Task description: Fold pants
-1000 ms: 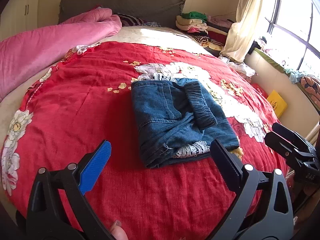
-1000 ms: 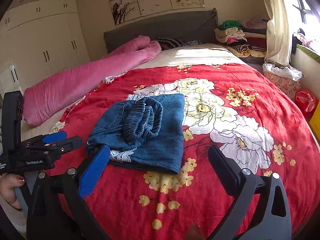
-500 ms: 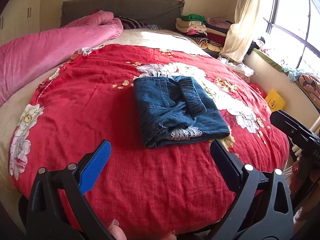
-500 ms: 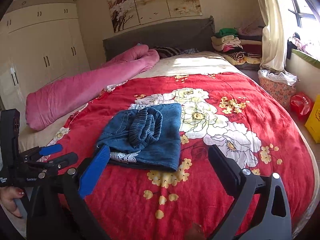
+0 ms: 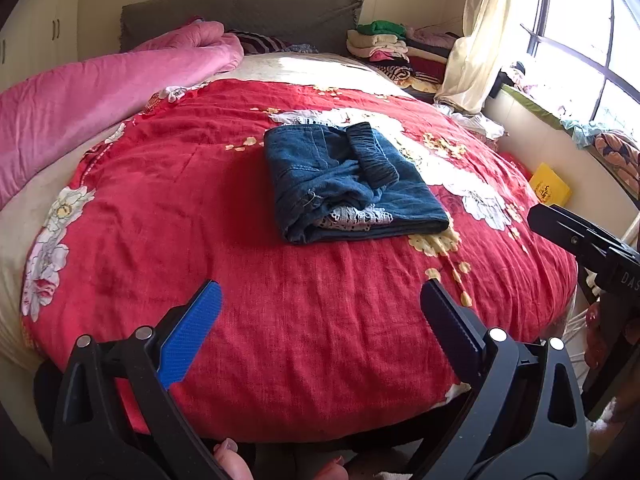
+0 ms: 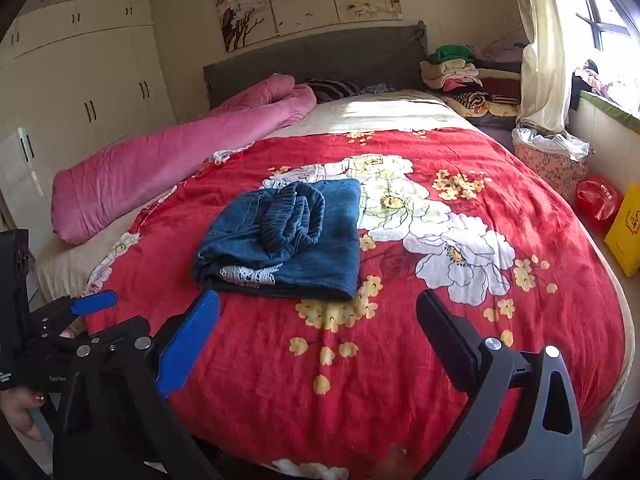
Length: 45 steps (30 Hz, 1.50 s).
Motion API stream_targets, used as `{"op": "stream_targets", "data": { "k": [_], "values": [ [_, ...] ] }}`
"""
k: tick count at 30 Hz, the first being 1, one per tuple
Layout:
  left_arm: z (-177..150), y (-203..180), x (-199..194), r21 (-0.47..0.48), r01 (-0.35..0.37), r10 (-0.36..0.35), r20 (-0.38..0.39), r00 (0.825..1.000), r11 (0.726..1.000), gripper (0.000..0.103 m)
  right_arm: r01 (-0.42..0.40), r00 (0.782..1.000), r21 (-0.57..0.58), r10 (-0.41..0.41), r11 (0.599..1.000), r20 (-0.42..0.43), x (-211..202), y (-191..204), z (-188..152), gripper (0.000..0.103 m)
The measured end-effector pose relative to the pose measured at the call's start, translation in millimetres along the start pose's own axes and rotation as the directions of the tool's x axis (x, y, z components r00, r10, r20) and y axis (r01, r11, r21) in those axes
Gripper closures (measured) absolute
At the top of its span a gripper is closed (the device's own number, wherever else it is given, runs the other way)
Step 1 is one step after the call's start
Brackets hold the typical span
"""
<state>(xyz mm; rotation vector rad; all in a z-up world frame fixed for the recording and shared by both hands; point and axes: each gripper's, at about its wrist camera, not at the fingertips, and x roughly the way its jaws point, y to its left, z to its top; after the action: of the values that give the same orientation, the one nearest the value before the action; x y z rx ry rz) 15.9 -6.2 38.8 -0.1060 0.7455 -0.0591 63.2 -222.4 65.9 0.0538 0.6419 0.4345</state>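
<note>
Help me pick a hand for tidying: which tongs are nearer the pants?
Right, probably. The right tongs sit open just short of the pants' near fold; the left tongs, also open, hang back with a strip of bedspread between.

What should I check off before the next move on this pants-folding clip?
1. Pants folded into a compact stack: ok.
2. Stack lies fully on the red bedspread, away from its edge: ok.
3. Left gripper open, holding nothing: ok.
4. Right gripper open, holding nothing: ok.
5. Both grippers clear of the pants: ok.
6. Fold tidy: not ok, the elastic waistband bunches on top and white lace pokes out at the near edge.
</note>
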Motion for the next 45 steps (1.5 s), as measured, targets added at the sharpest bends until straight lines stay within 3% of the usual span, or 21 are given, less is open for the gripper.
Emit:
{"op": "stream_targets", "data": {
  "k": [18, 45],
  "values": [
    [-17.2, 2.1, 10.2, -0.011, 0.005, -0.005, -0.040, 0.999, 1.000, 0.010, 0.065, 0.997, 0.025, -0.064, 0.998, -0.044, 8.4, -7.6, -34.4, 0.005],
    [-19.7, 4.0, 17.0, -0.026, -0.015, 0.014, -0.065, 0.998, 1.000, 0.010, 0.067, 0.995, 0.026, -0.065, 0.997, -0.076, 15.6, -6.6, -39.7, 0.005]
  ]
}}
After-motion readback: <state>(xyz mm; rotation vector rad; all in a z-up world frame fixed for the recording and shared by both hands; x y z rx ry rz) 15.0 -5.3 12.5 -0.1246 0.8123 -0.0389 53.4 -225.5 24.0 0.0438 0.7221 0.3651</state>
